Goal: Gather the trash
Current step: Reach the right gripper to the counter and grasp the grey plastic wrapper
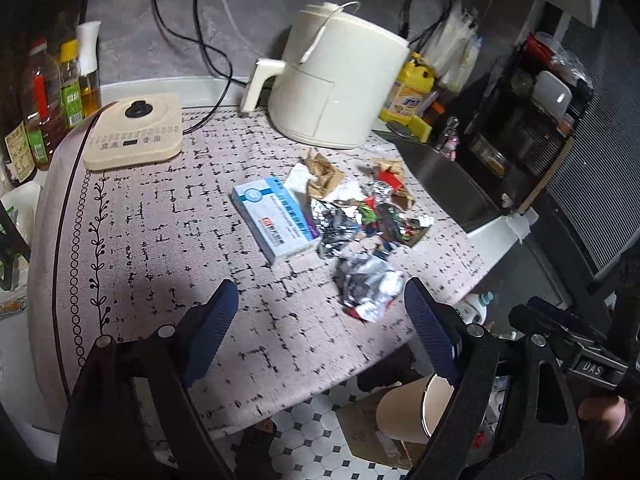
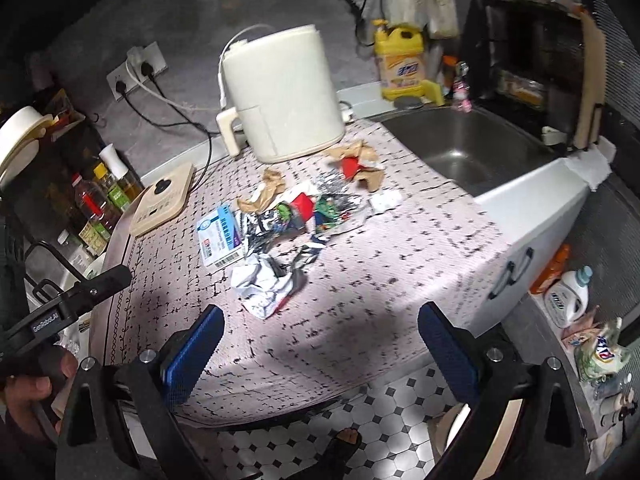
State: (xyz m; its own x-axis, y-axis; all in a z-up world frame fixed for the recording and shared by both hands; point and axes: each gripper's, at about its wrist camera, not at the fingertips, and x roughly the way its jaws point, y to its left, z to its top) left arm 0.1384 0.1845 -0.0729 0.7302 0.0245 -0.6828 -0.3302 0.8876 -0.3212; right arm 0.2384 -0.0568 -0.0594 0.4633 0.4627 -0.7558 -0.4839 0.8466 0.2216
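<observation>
Both hand-held grippers, left [image 1: 320, 312] and right [image 2: 320, 340], hang open and empty above the counter [image 1: 160, 240] edge. Crumpled wrapper [image 1: 368, 284] lies just ahead of the left one, nearer it; remaining trash [image 1: 352, 208] and a box [image 1: 272, 216] sit beyond.

Dim room; a bright patch lights the tabletop [image 1: 160, 216] centre, dark shadows near the bottom, slight motion blur, fisheye-bent black corners.

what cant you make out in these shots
- Bin: left wrist view, half hidden by the left gripper finger; inside unseen.
- Box print: both views, too small and blurred.
- Wrappers: both views, piled up, count unclear.
- Sink: left wrist view, floor cut off by its near wall.
</observation>
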